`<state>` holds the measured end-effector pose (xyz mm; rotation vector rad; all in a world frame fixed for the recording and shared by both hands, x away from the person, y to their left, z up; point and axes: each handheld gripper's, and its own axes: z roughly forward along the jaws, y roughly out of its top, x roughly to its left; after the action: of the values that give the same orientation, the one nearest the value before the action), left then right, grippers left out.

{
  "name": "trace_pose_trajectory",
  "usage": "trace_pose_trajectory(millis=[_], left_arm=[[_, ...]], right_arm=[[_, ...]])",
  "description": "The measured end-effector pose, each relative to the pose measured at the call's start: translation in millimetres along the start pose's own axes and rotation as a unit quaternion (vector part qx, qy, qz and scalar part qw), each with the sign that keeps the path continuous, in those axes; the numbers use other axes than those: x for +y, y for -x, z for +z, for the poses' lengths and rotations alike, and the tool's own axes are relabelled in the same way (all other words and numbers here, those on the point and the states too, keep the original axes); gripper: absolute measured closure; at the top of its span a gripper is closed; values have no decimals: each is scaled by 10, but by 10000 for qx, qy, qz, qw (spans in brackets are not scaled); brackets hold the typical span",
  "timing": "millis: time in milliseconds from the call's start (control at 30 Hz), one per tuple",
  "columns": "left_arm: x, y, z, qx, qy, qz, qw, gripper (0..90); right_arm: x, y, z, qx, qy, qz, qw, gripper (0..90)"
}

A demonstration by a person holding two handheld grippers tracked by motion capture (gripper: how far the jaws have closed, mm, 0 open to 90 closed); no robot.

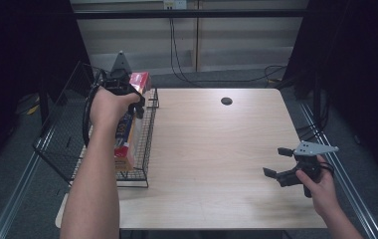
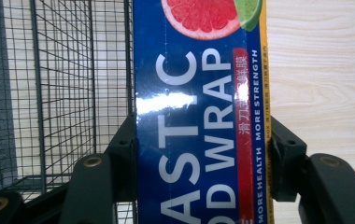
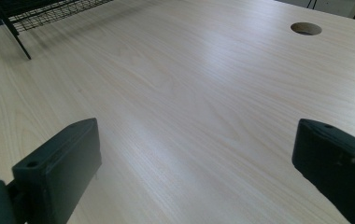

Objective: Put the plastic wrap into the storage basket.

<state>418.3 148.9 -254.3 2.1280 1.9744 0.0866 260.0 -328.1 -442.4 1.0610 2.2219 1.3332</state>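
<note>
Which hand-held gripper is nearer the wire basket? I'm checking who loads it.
Left. The left hand-held gripper holds the plastic wrap box right over the wire basket at the table's left edge. The right hand-held gripper sits open, far off near the table's right edge.

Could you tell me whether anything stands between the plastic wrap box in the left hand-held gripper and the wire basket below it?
Nothing visible does. The left hand-held gripper is shut on the box, which hangs over the basket's right edge. The mesh beside the box looks bare, though the part beneath the box is hidden.
</note>
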Motion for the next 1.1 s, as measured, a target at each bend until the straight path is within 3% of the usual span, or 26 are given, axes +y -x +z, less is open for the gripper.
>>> trace_pose_trajectory(millis=[800, 1100], left_arm=[[-37, -289, -80, 22, 23, -218, 9998, 427], [-38, -396, -109, 127, 59, -229, 9996, 427]], right_arm=[[-1, -7, 18, 10, -16, 9, 10000, 9], [-2, -4, 15, 8, -8, 20, 10000, 9]])
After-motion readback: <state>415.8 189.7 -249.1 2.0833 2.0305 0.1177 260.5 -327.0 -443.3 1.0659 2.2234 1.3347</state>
